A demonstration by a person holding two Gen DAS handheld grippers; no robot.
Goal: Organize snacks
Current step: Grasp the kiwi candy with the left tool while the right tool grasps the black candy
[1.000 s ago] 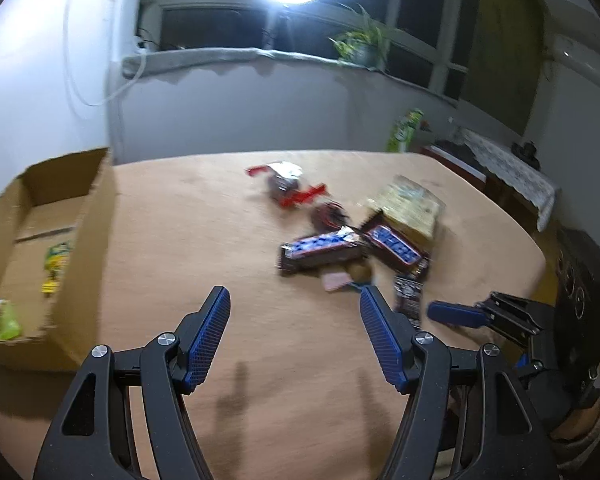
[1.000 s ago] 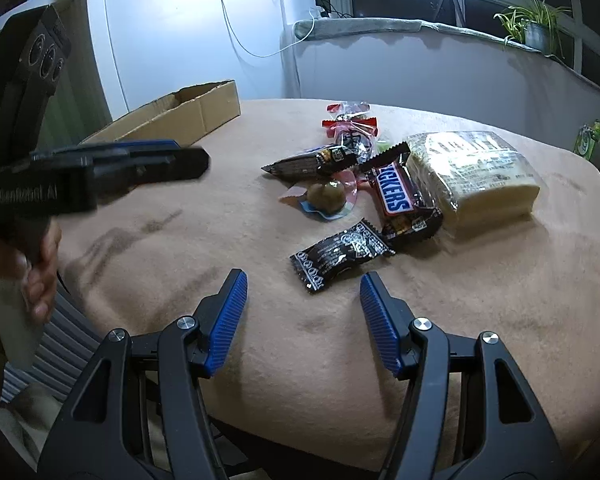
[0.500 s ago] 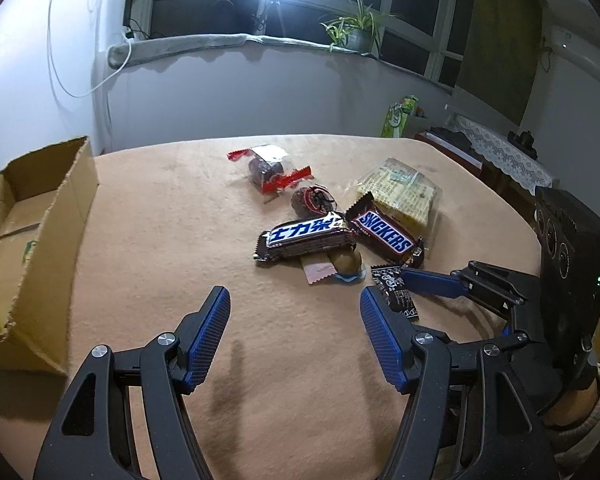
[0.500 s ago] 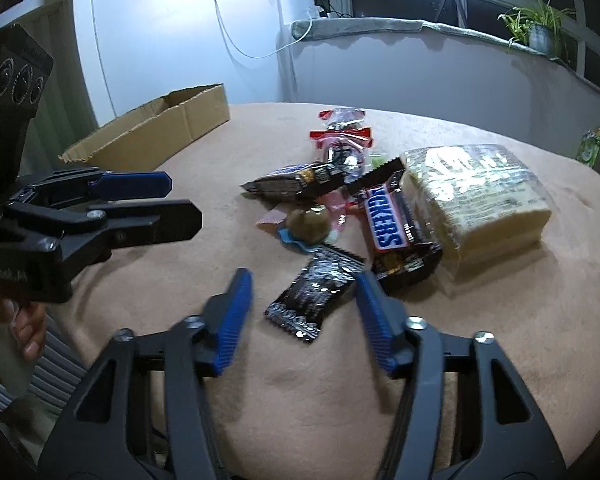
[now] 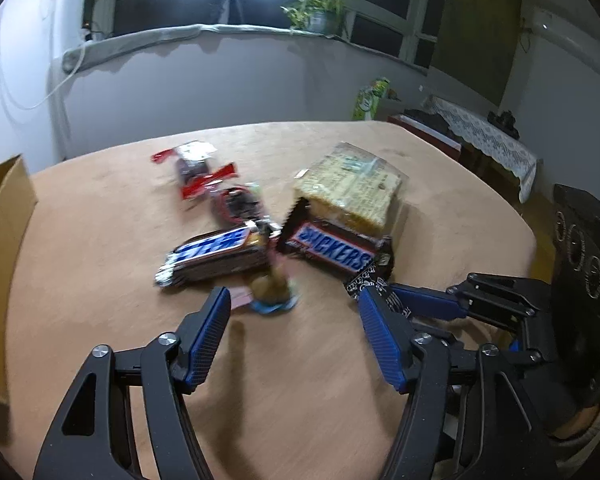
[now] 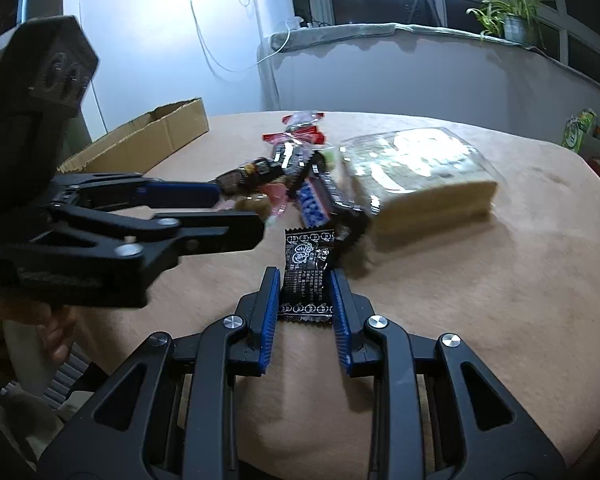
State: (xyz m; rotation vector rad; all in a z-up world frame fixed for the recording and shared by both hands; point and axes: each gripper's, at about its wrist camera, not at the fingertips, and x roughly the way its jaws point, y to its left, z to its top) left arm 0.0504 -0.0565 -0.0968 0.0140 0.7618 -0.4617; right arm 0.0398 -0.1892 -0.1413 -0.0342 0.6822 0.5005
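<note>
Snacks lie in a pile on the tan table. My right gripper [image 6: 305, 276] has its jaws closed in on both sides of a small black sachet [image 6: 308, 276] that lies on the table. My left gripper [image 5: 294, 304] is open and empty, just short of a small round wrapped candy [image 5: 270, 290]. Behind it lie a dark bar with a blue label [image 5: 216, 256], a Snickers bar [image 5: 336, 250], a clear pack of wafers [image 5: 350, 188] and red-ended candies [image 5: 198, 174]. The right gripper also shows in the left wrist view [image 5: 400, 300].
An open cardboard box [image 6: 140, 146] stands at the table's left edge; its wall shows in the left wrist view [image 5: 0, 248]. The left gripper [image 6: 236, 216] reaches across the right wrist view. A green carton [image 5: 370, 98] stands beyond the table.
My right gripper has moved in over the black sachet and narrowed its jaws around it. My left gripper has moved forward toward the pile, still open.
</note>
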